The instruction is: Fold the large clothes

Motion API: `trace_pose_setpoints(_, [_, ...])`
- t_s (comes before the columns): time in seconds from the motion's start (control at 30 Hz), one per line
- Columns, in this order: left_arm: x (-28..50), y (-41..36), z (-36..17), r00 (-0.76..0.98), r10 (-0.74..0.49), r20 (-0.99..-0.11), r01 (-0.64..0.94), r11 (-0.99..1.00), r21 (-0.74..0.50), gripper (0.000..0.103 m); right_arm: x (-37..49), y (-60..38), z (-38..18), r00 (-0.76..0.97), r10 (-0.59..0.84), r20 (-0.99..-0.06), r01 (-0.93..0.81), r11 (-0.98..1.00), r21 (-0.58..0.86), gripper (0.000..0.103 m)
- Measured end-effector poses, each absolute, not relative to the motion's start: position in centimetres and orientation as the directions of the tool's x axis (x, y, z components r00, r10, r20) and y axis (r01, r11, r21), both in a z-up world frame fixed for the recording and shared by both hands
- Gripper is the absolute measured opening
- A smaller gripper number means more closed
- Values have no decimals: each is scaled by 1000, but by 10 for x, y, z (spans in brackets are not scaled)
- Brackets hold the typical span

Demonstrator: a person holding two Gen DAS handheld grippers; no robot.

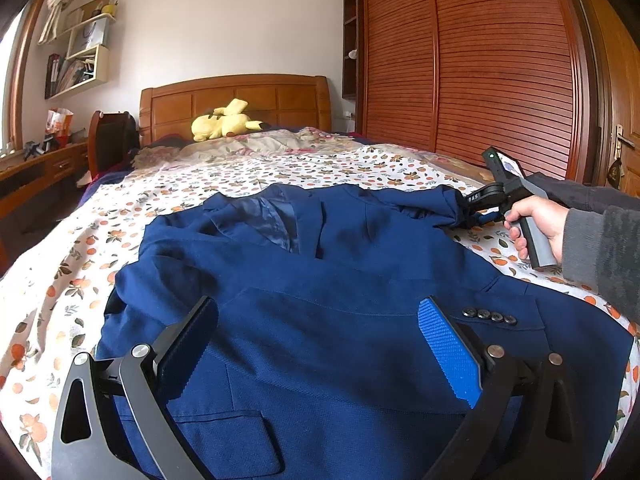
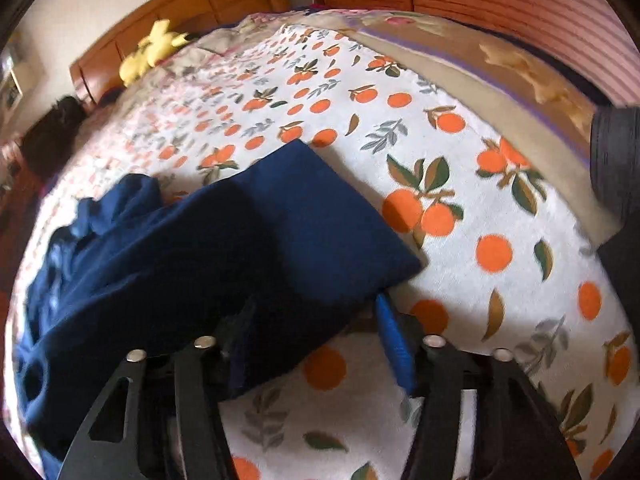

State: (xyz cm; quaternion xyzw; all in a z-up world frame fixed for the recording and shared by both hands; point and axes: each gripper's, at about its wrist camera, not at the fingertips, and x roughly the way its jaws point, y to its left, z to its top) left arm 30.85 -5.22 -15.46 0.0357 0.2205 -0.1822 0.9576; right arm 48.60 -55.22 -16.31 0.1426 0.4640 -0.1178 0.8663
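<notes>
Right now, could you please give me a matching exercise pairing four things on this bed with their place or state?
Things:
1. jacket
2. plush toy
3. buttons
4. left gripper

Place or state:
a. yellow, lying by the headboard
b. open, over the blue cloth
c. spread on the orange-print bedcover
d. dark, four in a row

Pairs: 1-c, 2-a, 3-d, 4-b
</notes>
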Motion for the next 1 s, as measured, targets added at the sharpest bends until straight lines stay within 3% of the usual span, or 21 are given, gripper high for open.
trace_pose_setpoints(0.03, [309, -52, -155, 836, -333, -436, 364, 931, -13, 101, 487, -553, -163, 543, -71, -837, 332, 934, 136, 28])
trace_pose_setpoints(0.07, [308, -53, -155, 836, -333, -435, 364, 931, -13, 101, 488, -555, -162, 549, -44, -835, 319, 934, 160, 9])
trace_pose_setpoints(0.1, [308, -52, -154, 837, -334, -433, 365, 931, -13, 101, 488, -554, -161, 555, -27, -831, 314, 933, 179, 5])
trace_pose_setpoints(0.43, [295, -41, -135, 851, -356, -386, 373, 927, -33, 101, 449, -481, -67, 692, -15, -721, 104, 991, 79, 4])
trace_pose_setpoints(0.63, [284, -27, -116, 853, -366, -371, 372, 926, -59, 101, 411, -426, -4, 762, 83, -642, -40, 996, 81, 4])
trace_pose_setpoints(0.83, [271, -6, -100, 856, -385, -344, 374, 922, -100, 101, 377, -374, 16, 760, 211, -615, -175, 977, 119, 4])
trace_pose_setpoints(1.0, [268, 6, -96, 862, -372, -345, 363, 927, -93, 101, 347, -336, 1, 715, 297, -633, -266, 953, 147, 4])
